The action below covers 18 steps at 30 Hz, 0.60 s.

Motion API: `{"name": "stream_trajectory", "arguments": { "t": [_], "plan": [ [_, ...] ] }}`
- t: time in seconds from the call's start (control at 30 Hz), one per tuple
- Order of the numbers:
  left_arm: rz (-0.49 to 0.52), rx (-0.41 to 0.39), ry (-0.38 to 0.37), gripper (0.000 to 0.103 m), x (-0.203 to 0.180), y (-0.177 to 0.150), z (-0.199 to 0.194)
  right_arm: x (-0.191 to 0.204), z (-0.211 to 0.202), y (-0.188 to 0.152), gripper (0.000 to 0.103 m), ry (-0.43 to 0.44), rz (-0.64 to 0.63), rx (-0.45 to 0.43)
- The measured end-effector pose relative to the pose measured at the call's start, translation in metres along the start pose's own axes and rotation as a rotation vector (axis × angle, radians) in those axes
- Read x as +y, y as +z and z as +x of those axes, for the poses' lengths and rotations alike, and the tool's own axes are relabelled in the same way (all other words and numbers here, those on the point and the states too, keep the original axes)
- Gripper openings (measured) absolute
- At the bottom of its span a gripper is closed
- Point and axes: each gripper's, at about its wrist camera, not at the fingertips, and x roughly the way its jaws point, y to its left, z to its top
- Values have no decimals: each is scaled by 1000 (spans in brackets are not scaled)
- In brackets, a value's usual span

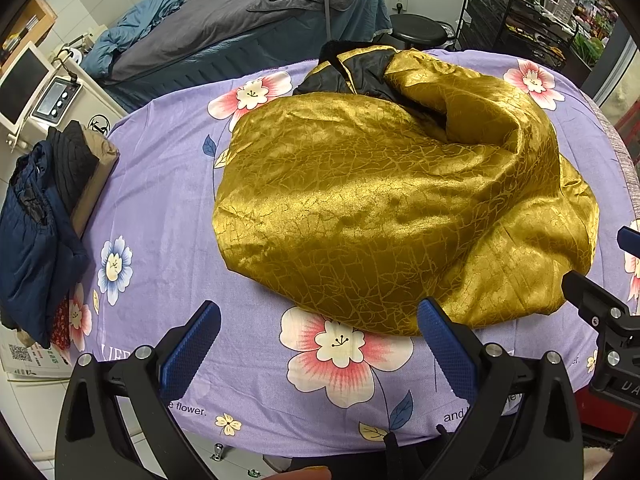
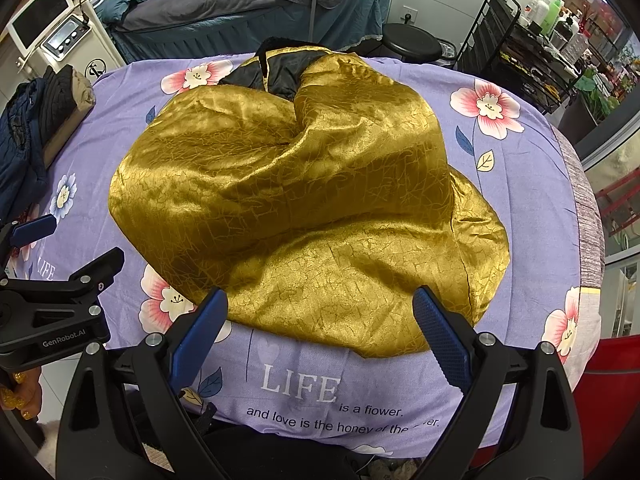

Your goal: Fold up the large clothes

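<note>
Left wrist view: gold coat (image 1: 392, 208) lies bunched in the middle of the table (image 1: 168, 208), which wears a purple flowered cloth. Black lining (image 1: 360, 74) shows at the far end; how the sleeves lie is hidden in the folds. Table's near edge runs under the gripper arms, and the print there is cut to "flower." and "and". Left gripper (image 1: 318, 344) is spread wide, blue pads well apart, nothing between them. It hangs over the near edge; the right-side pad (image 1: 444, 344) overlaps the coat hem in frame, can't tell if it touches. Right gripper (image 1: 600, 312) pokes in at the right border, mostly cut off. Dark blue and black clothes (image 1: 36, 216) are piled at the left table edge, partly out of frame. Bed (image 1: 240, 28), black stool (image 1: 418, 30) and wire cart (image 1: 520, 20) sit behind.

Right wrist view: same coat (image 2: 304, 208), centre of the table (image 2: 532, 220), black lining (image 2: 280, 72) at the far end. Cloth text near the edge reads "LIFE is a flower", second line partly blocked by the pad arm. Right gripper (image 2: 320, 328) is wide apart too, holding nothing; both pads overlap the near hem, contact not clear. Left gripper (image 2: 64, 248) shows at the left border, fingers apart, body cut off. Fingertips (image 2: 18, 400) with glittery yellow nails at the lower left, blurry.
</note>
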Motion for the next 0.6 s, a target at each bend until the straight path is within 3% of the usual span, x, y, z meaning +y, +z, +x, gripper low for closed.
{"name": "stream_trajectory", "arguments": {
  "t": [0.6],
  "plan": [
    [0, 10, -3, 97, -1, -2, 2, 0, 0, -1, 92, 1, -1, 1]
  ]
}}
